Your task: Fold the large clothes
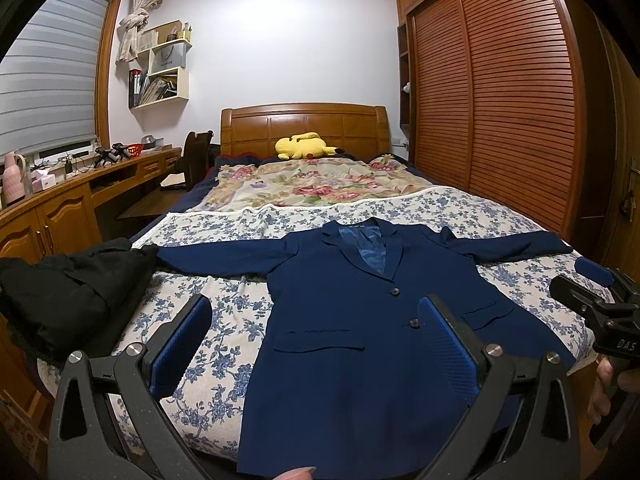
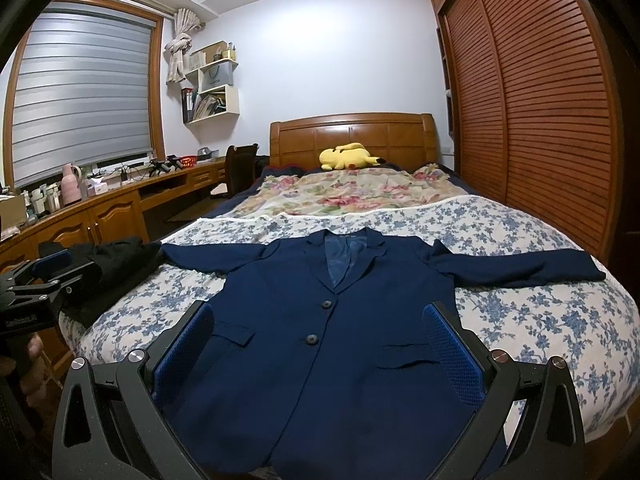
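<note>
the dark navy two-button suit jacket (image 1: 340, 320) lies flat and face up on the bed, straight ahead of both my claws, its hem nearest me and its collar pointing away toward the wooden headboard (image 1: 304, 126). both sleeves are spread out sideways, one reaching past my left claw (image 1: 316, 340), the other past my right claw (image 2: 320, 344). my left claw is spread wide and grips nothing; its blue-padded fingers (image 1: 446, 344) hover over the jacket's lower front and the blue-and-white floral bedspread (image 1: 208, 340) beside it. my right claw is also spread wide and empty, its fingers (image 2: 452, 352) framing the jacket's buttons and flap pockets. i cannot tell whether either claw touches the fabric. beyond my left claw's left finger, a crumpled black garment (image 1: 64, 292) sits at the bed's edge, just beside the jacket's sleeve end. far ahead, past a pink-flowered cream blanket (image 1: 316, 186), a yellow plush toy (image 1: 306, 146) rests against the headboard. a slatted wooden wardrobe (image 1: 500, 92) stands off to the right of my right claw.
</note>
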`<state>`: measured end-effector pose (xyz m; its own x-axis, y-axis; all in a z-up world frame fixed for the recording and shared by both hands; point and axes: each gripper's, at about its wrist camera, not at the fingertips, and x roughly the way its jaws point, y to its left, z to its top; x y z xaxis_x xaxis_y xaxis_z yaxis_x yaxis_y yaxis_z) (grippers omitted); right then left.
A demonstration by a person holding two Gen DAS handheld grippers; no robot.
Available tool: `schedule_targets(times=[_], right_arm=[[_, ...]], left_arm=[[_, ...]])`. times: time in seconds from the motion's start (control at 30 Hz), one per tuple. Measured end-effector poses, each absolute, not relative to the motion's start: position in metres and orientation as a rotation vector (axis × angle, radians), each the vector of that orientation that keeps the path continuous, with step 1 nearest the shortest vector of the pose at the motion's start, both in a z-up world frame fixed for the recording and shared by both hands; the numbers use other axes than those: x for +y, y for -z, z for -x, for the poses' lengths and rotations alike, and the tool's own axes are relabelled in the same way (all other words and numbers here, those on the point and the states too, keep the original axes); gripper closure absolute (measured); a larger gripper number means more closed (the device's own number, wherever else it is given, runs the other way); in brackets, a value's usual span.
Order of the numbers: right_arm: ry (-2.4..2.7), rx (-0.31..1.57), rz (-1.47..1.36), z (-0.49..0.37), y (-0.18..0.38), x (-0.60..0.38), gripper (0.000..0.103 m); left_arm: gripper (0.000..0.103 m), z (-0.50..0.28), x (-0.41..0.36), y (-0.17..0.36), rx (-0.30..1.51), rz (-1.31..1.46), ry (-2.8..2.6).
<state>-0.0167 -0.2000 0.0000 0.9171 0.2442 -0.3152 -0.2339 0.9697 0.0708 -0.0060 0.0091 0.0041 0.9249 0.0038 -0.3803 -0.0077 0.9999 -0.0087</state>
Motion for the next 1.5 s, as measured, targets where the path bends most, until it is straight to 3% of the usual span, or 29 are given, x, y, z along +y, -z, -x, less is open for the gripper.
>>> schedule_targets(times=[1.5], right_arm=[[-0.267, 0.351, -0.023, 0.008, 0.005, -0.197, 0.000]], left_arm=[[0.000, -0.001, 0.017, 0.003, 0.413, 0.012, -0.013]])
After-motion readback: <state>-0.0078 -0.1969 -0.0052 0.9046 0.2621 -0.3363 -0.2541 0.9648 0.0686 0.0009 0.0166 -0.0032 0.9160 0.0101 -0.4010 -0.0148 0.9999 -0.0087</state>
